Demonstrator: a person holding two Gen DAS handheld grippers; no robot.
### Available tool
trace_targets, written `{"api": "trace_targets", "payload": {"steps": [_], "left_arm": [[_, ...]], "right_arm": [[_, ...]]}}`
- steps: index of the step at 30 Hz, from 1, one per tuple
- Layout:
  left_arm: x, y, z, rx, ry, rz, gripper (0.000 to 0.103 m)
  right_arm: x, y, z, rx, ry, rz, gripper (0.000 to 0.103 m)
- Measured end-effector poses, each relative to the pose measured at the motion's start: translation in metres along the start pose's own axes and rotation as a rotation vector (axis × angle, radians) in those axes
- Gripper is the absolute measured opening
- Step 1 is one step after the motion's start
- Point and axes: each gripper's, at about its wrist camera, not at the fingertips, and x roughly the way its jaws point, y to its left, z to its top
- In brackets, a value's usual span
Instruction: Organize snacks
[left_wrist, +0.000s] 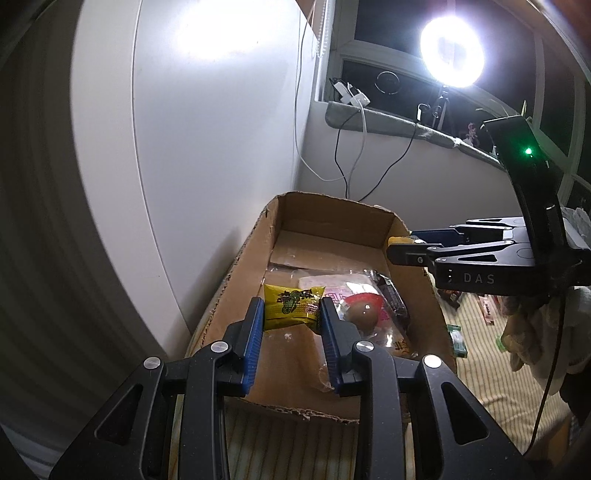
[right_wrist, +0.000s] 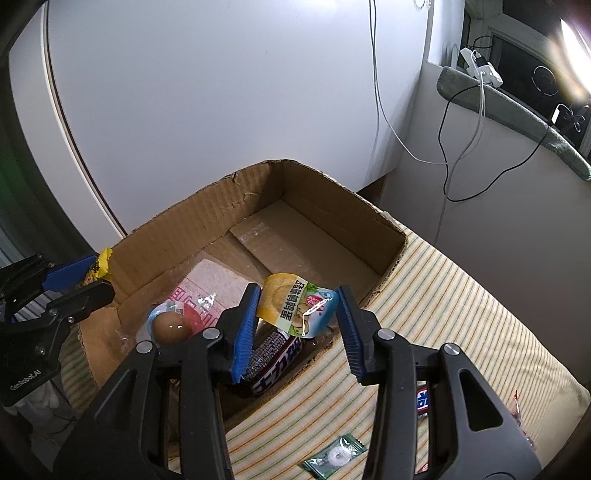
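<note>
Both your grippers angle down over the cardboard box (right_wrist: 207, 206): your left gripper (left_wrist: 291, 314) clamps a yellow snack packet (left_wrist: 290, 308), your right gripper (right_wrist: 297, 310) pinches a quail-egg pouch (right_wrist: 295, 306) with Chinese print. "DAS" marks the right tool; "GenRobot.AI" the left.

— Where am I working?
— A home bedroom: striped bedsheet (right_wrist: 461, 314) under my cardboard box (right_wrist: 236, 206), wardrobe door (left_wrist: 207, 147), ring light (left_wrist: 452, 51) and chargers (left_wrist: 351, 94) on the windowsill (left_wrist: 388, 123).
</note>
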Motion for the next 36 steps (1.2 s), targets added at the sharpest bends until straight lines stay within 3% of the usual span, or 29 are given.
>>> {"api": "trace_targets", "payload": {"steps": [3, 4, 5, 8, 11, 18, 22, 36], "left_arm": [[0.001, -0.001, 0.001, 0.001, 0.001, 0.001, 0.033], [0.001, -0.002, 0.001, 0.004, 0.001, 0.003, 0.039], [0.001, -0.002, 0.001, 0.004, -0.001, 0.006, 0.046], [-0.001, -0.002, 0.002, 0.004, -0.006, 0.009, 0.052], [-0.002, -0.003, 0.002, 0.004, -0.007, 0.010, 0.059], [-0.008, -0.008, 0.004, 0.007, -0.020, 0.006, 0.059], [-0.015, -0.014, 0.004, 0.015, -0.027, -0.005, 0.059], [-0.036, -0.055, 0.000, 0.063, -0.047, -0.075, 0.059]], "right_arm": [[0.000, 0.001, 0.001, -0.008, -0.002, -0.005, 0.048], [-0.001, 0.001, 0.001, -0.010, -0.006, -0.009, 0.051], [-0.001, 0.001, 0.001, -0.009, -0.011, -0.012, 0.056], [-0.005, 0.001, 0.002, -0.008, -0.023, -0.015, 0.071], [-0.009, 0.001, 0.002, -0.009, -0.033, -0.018, 0.073], [-0.020, -0.003, -0.001, 0.000, -0.045, -0.024, 0.074], [-0.031, -0.007, -0.004, 0.008, -0.065, -0.032, 0.083], [-0.090, -0.034, -0.042, 0.027, -0.097, -0.079, 0.084]]}}
